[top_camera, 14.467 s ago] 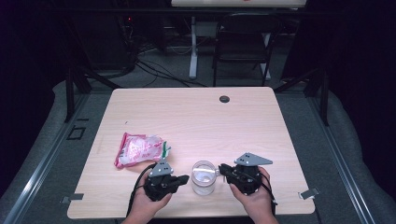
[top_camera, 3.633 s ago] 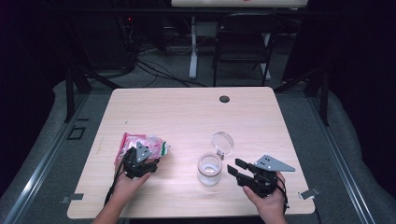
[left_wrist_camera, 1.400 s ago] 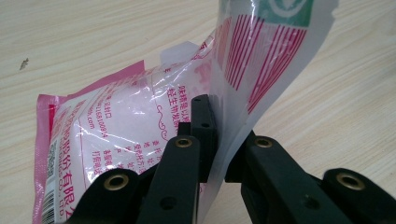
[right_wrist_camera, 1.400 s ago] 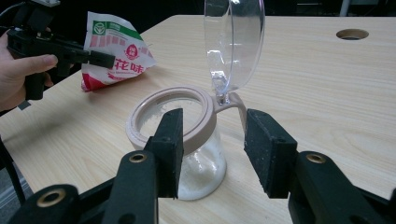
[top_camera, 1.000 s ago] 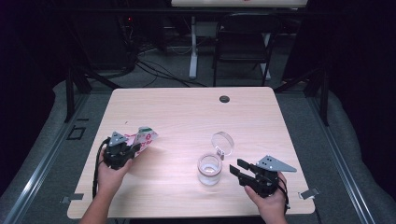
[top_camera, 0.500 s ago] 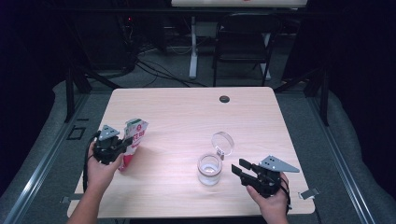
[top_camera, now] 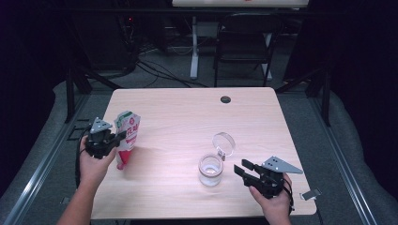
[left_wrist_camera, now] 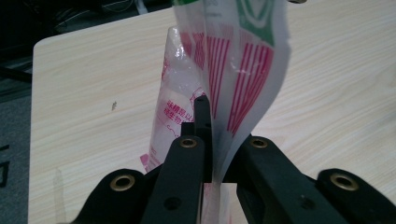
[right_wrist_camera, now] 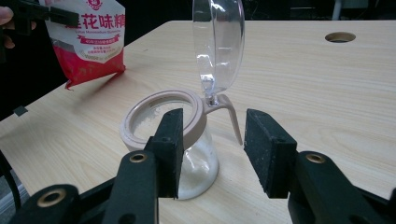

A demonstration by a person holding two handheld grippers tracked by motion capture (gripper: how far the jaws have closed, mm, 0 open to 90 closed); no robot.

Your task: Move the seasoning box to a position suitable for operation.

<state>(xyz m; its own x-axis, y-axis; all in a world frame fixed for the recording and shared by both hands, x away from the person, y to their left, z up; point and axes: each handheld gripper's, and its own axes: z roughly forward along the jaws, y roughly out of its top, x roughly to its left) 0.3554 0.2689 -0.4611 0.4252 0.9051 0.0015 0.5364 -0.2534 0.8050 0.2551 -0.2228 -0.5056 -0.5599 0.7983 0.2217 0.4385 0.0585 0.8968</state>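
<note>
L hand-held gripper (left_wrist_camera: 212, 154) pinching bag (left_wrist_camera: 233, 70), R view: bag's label

The person's left forearm comes in from the bottom left of the high view and rises at a slant, its hand wrapped around the body of the left gripper (top_camera: 114, 137), which is held above the counter near its left edge with the grey three-cornered plate on top and the cable looping down beside the wrist. Its black jaws point toward the middle of the counter and are pinched together on the bag (left_wrist_camera: 224, 70). The right hand sits low at the near right edge, palm under the right gripper (top_camera: 243, 169). That gripper lies about level, aimed left, its jaws parted with a clear gap between the pads.
</note>
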